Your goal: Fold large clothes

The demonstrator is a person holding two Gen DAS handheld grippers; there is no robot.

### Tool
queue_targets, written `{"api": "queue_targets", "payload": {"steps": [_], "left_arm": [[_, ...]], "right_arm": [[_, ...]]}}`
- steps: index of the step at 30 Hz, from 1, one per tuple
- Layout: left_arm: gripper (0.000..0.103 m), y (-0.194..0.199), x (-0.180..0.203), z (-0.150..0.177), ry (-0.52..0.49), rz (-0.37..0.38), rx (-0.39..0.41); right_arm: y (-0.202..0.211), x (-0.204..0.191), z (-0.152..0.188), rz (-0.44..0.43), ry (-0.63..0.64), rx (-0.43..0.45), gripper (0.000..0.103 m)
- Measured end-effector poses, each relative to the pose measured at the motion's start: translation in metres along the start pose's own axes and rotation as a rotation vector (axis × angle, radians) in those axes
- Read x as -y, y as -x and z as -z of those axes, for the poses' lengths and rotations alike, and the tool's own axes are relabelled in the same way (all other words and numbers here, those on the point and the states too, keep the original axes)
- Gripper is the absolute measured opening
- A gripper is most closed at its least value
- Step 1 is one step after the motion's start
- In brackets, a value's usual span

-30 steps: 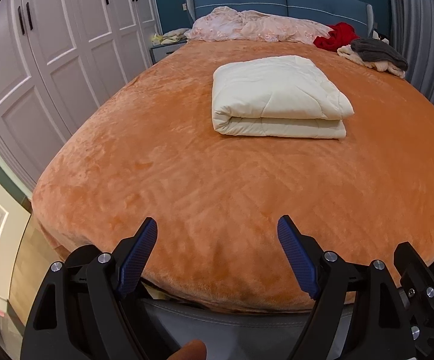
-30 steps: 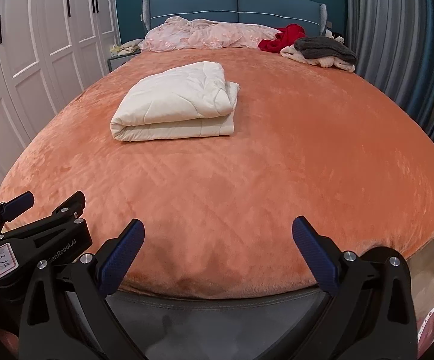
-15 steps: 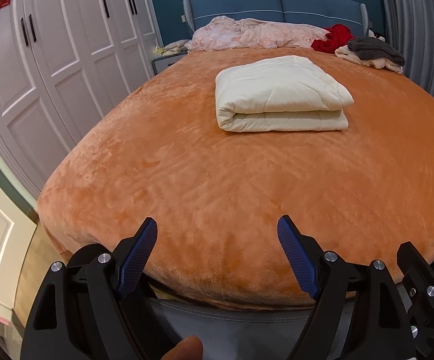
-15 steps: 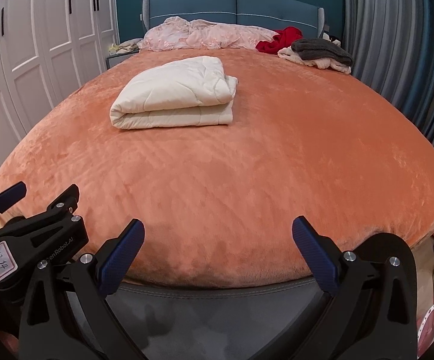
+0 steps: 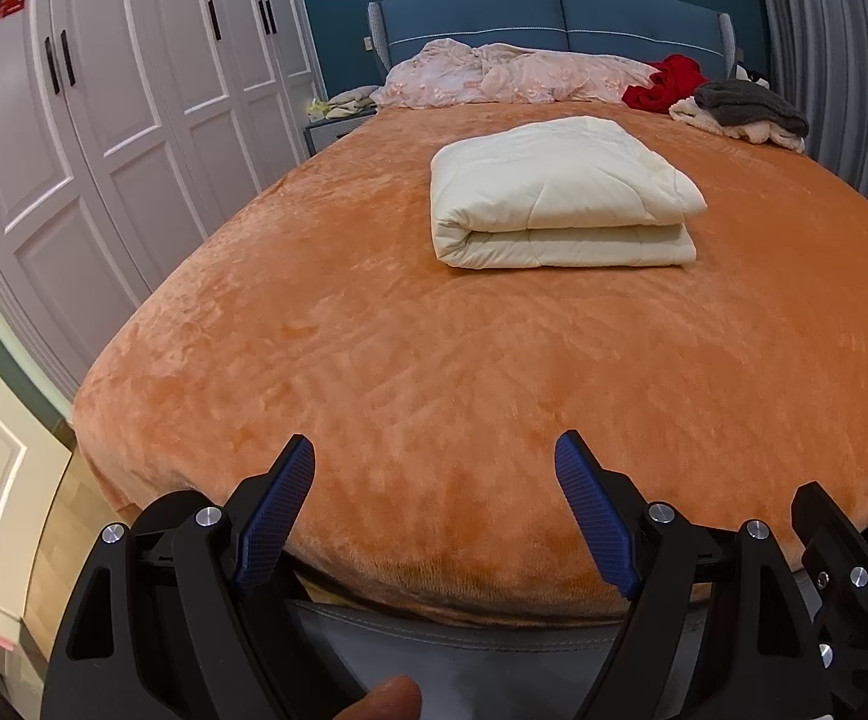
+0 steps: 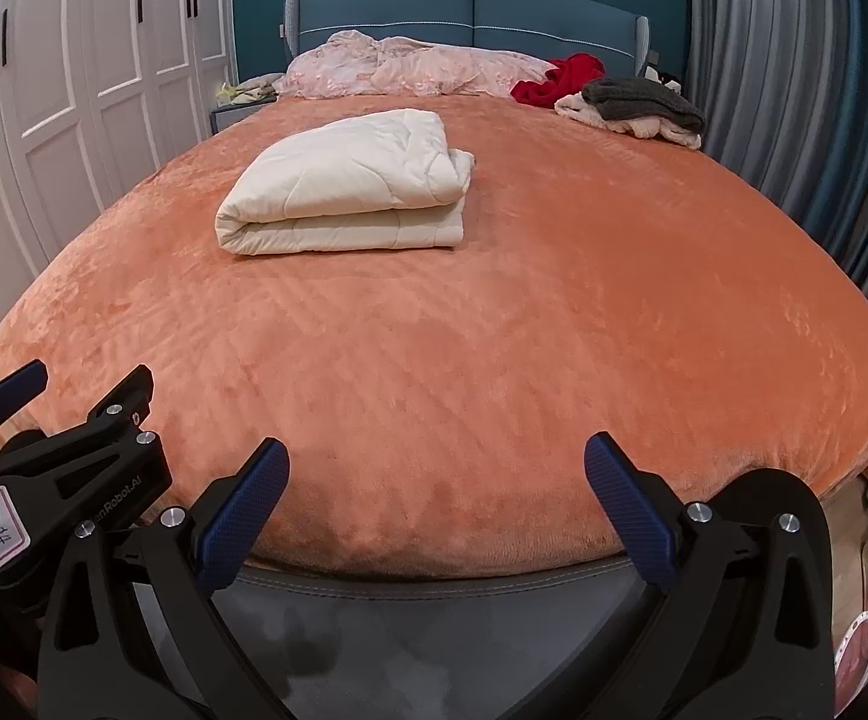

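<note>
**Holding at the foot of the bed: folded quilt, both grippers idle**

Item 1. Cream quilt (image 5: 560, 198), folded into a thick two-layer bundle, lying on the orange plush bedspread (image 5: 434, 372) past mid-bed. Long axis runs across the bed, left to right; rounded fold at its left end, loose layered edges at its right.

Item 2. Left gripper (image 5: 436, 510): blue-padded fingers spread wide, nothing between them, poised over the foot edge. Quilt lies at about 1 o'clock, well apart.

Item 3. Right gripper (image 6: 437, 507): fingers likewise spread wide and empty. Quilt lies at about 11 o'clock, well apart. Neither gripper looks clearly nearer; the bundle sits roughly between their lines of sight.

Item 4. Unfolded stock at the headboard end: pink floral bedding (image 5: 512, 72), red garment (image 5: 665, 81), grey knit (image 5: 746, 102) atop a pale garment.

Assessment: the quilt appears finished. Any further reach means travelling forward up the bed.
</note>
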State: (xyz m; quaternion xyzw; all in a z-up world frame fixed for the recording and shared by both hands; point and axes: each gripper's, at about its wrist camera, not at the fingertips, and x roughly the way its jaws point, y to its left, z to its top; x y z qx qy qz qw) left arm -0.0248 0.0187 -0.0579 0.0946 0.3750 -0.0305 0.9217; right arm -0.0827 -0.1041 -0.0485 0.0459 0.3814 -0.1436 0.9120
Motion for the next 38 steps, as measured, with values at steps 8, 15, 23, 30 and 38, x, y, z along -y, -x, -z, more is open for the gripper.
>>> {"api": "queue_targets", "payload": {"steps": [8,15,23,30,38], "left_arm": [[0.08,-0.0003,-0.0019,-0.0026,0.017,0.0,-0.001],[0.079,-0.0006,-0.0016,-0.0023,0.016,-0.003,0.002],[0.079,-0.0016,-0.0029,-0.0007,0.015,0.008,0.003],[0.078,-0.0024,-0.0043,-0.0006,0.013,0.013,0.0],[0.078,-0.0049,-0.0045,-0.0022,0.013,0.005,-0.01]], "right_arm": [[0.0001,0.0008,-0.0015,0.001,0.002,-0.003,0.096],[0.0005,0.0009,-0.0025,0.001,0.002,-0.002,0.096],[0.0005,-0.0005,-0.0018,0.004,0.004,-0.002,0.096],[0.0,0.0001,-0.0024,0.007,0.005,-0.003,0.096],[-0.0006,0.0018,-0.0022,0.013,0.006,0.001,0.096]]}}
